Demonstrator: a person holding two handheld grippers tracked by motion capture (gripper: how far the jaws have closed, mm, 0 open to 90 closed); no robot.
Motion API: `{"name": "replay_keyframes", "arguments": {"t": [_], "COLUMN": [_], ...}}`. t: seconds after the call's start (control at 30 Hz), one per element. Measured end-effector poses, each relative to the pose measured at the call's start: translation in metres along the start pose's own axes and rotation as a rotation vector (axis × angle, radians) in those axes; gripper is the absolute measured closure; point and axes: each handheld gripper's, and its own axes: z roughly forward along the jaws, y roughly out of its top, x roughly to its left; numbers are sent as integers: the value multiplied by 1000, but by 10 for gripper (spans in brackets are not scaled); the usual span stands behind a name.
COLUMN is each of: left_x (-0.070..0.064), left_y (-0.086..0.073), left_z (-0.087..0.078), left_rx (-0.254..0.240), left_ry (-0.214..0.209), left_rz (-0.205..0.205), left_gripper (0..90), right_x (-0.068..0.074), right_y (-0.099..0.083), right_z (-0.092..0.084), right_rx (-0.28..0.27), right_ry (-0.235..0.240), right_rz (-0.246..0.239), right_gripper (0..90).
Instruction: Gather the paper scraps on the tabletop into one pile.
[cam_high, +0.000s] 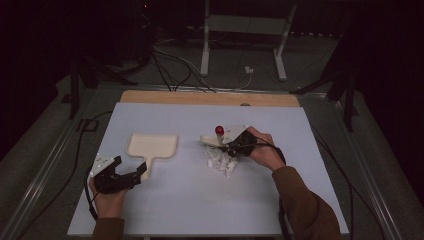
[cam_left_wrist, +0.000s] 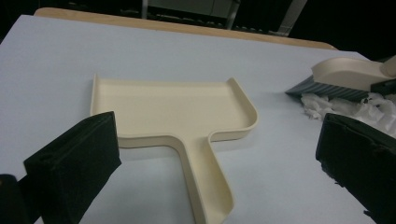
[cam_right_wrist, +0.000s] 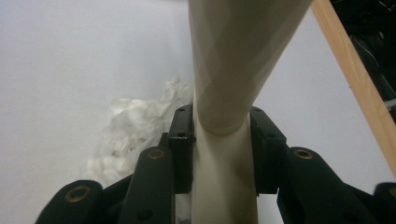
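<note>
A cream dustpan (cam_high: 151, 147) lies flat on the pale table (cam_high: 175, 200), its handle pointing toward the person. My left gripper (cam_high: 131, 171) rests just short of that handle, its jaws wide open and apart from it. In the left gripper view the dustpan (cam_left_wrist: 177, 112) lies ahead of the left gripper (cam_left_wrist: 215, 140). My right gripper (cam_high: 231, 145) is shut on the handle of a cream brush (cam_high: 215, 139) with dark bristles, which stands over a heap of white paper scraps (cam_high: 221, 161). The right gripper (cam_right_wrist: 223, 126) clamps the brush handle (cam_right_wrist: 233, 56), with the scraps (cam_right_wrist: 135, 126) to its left.
A small red knob (cam_high: 219, 130) shows on top of the brush. A wooden strip (cam_high: 210, 98) runs along the table's far edge. Cables (cam_high: 170, 70) and a white stand (cam_high: 245, 30) lie on the dark floor beyond. A cable (cam_high: 80, 150) trails off the left side.
</note>
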Motion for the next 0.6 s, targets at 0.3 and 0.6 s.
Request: {"name": "replay_keyframes", "arguments": {"t": [0.3,0.6], "left_x": [-1,1], "left_y": [-1,-1], "left_z": [1,0], "left_rx": [5,2], "left_ry": [-3,-3], "left_rz": [2,-5], "left_gripper": [4,4], "right_x": [0,-9], "right_y": [0,-2], "right_z": [-7,-7], "right_rx": [-28,-73], "right_ry": [37,-81], "right_rz": [30,146], "right_gripper": [671,671]}}
